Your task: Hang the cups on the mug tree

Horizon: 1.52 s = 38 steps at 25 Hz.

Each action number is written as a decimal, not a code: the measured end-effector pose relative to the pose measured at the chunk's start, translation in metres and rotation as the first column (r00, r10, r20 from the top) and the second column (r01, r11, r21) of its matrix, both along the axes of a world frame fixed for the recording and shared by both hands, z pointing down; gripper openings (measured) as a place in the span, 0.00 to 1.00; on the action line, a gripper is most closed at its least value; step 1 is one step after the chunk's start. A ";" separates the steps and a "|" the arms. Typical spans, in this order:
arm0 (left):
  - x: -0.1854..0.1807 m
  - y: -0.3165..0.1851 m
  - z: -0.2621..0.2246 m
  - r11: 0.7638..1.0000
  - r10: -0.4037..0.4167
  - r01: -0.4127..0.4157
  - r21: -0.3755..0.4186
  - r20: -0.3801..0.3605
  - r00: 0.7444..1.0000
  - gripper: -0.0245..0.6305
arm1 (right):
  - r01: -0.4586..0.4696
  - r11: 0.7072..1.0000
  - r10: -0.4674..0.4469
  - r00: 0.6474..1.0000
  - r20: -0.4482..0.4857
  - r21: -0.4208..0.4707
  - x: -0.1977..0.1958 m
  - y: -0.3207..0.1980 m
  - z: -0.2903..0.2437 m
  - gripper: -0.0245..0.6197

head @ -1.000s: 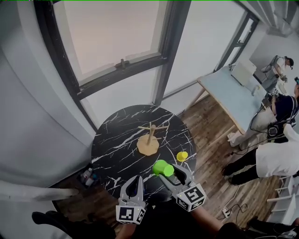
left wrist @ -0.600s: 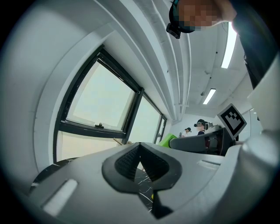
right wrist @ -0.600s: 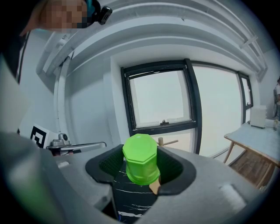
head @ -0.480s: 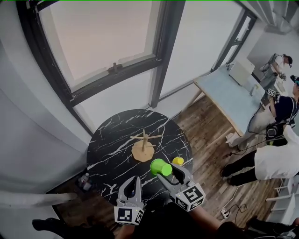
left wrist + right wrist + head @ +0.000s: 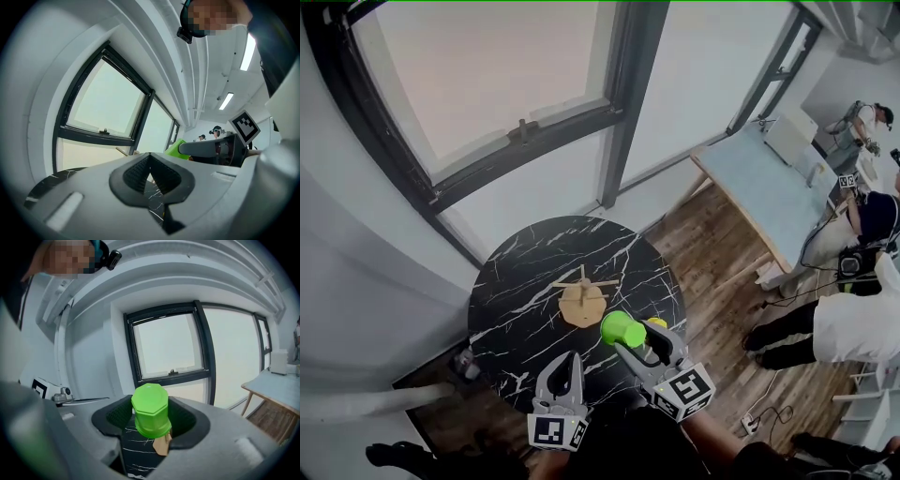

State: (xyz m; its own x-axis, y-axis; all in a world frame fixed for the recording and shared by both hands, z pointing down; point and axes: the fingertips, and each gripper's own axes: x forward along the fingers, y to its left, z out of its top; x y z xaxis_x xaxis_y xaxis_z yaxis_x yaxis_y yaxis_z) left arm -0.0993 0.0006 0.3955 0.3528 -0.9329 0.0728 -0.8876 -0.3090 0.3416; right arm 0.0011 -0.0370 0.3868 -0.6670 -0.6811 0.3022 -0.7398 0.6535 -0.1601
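The right gripper (image 5: 639, 345) is clamped on the green cup (image 5: 622, 329), which is off the table (image 5: 516, 281), just short of the mug tree (image 5: 582, 302) on its near right side. The cup lies along the jaws with its closed base leading toward the tree, and its handle is not visible. The yellow cup (image 5: 657, 323) sits to the tree's right. The left gripper (image 5: 564, 361) is clenched on nothing, farther from the tree, so the hanging move is likely the right gripper's

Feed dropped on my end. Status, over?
Right gripper shut on green cup. Left gripper shut, empty. Mug tree bare; yellow cup on table beside right gripper. Nothing between green cup and tree.
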 end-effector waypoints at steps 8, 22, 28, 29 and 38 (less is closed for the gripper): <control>0.009 -0.027 0.005 1.000 0.010 -0.010 -0.011 0.005 1.000 0.04 | -0.016 1.000 0.016 1.000 0.018 -0.009 0.009 -0.027 0.003 0.41; 0.019 -0.065 0.018 0.999 0.013 -0.013 -0.043 0.012 1.000 0.04 | -0.026 1.000 0.026 0.998 0.054 0.000 0.017 -0.072 0.003 0.41; 0.023 -0.075 0.024 0.999 0.011 -0.010 -0.053 0.010 1.000 0.04 | -0.019 1.000 0.019 0.998 0.065 -0.005 0.019 -0.084 0.008 0.41; 0.023 -0.077 0.025 0.998 0.010 -0.009 -0.056 0.011 1.000 0.04 | -0.018 1.000 0.018 0.998 0.067 -0.006 0.019 -0.086 0.009 0.41; 0.026 -0.082 0.034 0.997 -0.003 0.003 -0.074 0.010 1.000 0.04 | 0.007 1.000 -0.005 0.997 0.080 -0.024 0.015 -0.095 0.020 0.41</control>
